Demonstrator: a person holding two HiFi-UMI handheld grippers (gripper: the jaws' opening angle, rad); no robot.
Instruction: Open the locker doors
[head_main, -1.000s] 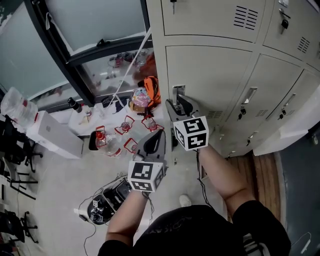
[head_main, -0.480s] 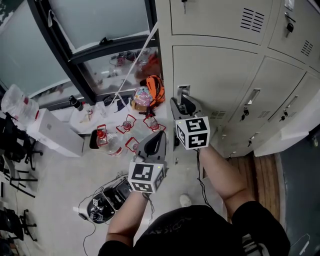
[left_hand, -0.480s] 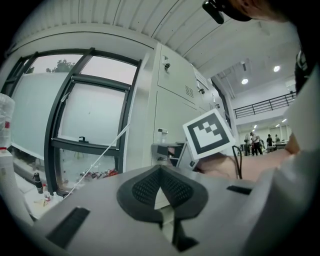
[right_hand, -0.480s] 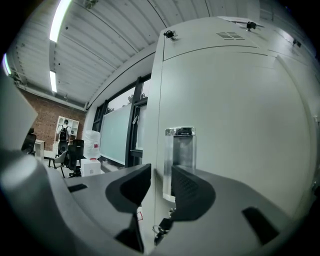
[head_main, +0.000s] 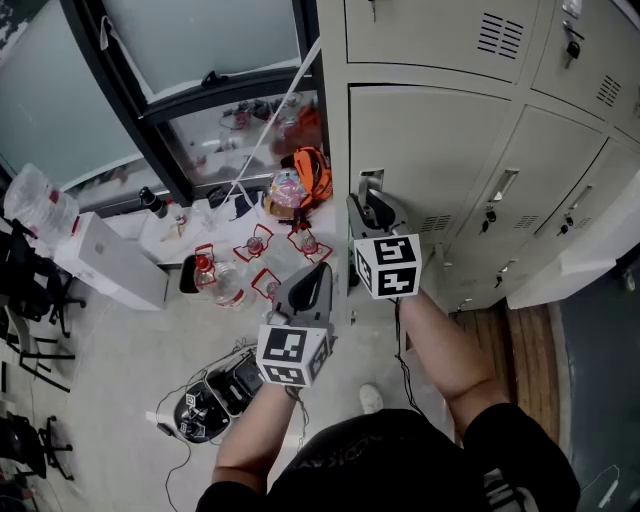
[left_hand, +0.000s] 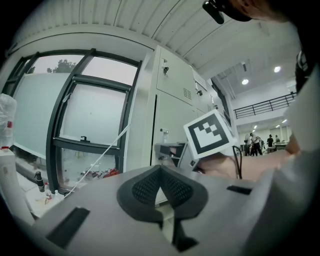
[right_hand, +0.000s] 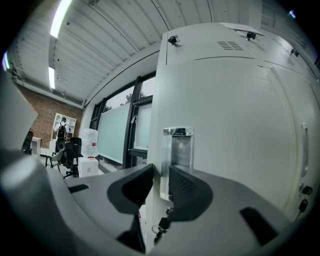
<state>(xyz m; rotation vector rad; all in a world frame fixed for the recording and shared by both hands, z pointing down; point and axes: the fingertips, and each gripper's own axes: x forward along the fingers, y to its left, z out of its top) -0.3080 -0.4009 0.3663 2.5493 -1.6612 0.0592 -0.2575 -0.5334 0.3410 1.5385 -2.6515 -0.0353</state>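
**Right jaws near the handle, grip not yet sure**

The left gripper (head_main: 320, 268) hangs level just left of the lockers, its jaws together on nothing. It stands near the free edge of the door (head_main: 430, 160), so it may well be in the way once the door swings out.

The right gripper (head_main: 368, 207) is up against the handle (head_main: 370, 183), which sits at the left edge of that middle door. Its jaws have just been closing and now stand partly shut with a narrow gap. The lower part of the handle lies in that gap, but the pads (right_hand: 186, 190) do not plainly press on it. A pull begun now would probably let the smooth chrome slide out. A key (right_hand: 159, 227) hangs just below the handle and the jaws could snag it. If the lock is turned, the door will likely not come, however firm the hold.

The room, from the left:
- A dark-framed window (head_main: 190, 40) fills the far left wall.
- A white box (head_main: 110, 268) stands on the grey floor (head_main: 100, 380).
- Red-capped bottles (head_main: 215, 285) stand near the box.
- An orange bag (head_main: 305, 175) lies against the locker side.
- A black device (head_main: 215, 400) with cables lies close to the person's feet.
- The pale lockers fill the right, with a wooden strip (head_main: 520, 350) at their foot.
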